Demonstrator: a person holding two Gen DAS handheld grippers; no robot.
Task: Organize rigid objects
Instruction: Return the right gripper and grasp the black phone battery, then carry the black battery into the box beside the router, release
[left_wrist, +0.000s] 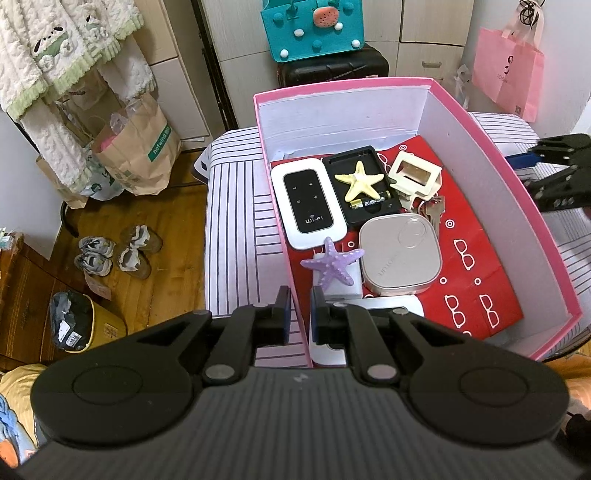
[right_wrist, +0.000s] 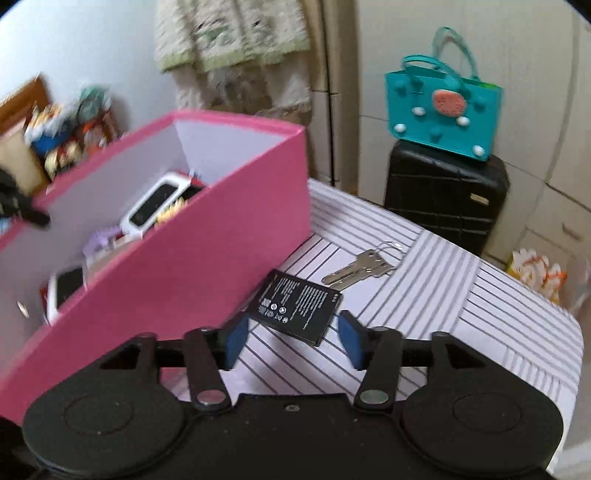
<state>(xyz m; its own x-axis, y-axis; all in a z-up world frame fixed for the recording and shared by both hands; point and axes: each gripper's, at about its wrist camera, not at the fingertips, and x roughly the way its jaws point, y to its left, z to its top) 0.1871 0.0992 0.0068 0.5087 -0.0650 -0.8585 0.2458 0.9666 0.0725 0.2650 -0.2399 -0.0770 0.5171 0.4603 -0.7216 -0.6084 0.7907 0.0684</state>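
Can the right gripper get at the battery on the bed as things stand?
Probably yes. The right gripper has its jaws open and the flat black battery lies just ahead of them on the striped cover, nothing on top of it. The pink box stands close on its left, which may crowd one jaw.

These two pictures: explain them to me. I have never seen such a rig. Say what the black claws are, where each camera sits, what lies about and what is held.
A person holds a two-finger gripper in each hand, with a camera on each looking along its fingers. The left view shows the left gripper shut on the wall of the pink box, which holds a Wi-Fi router, two starfish, a battery and more. The right view shows the right gripper open and empty above a flat battery pack and keys lying on the striped table.
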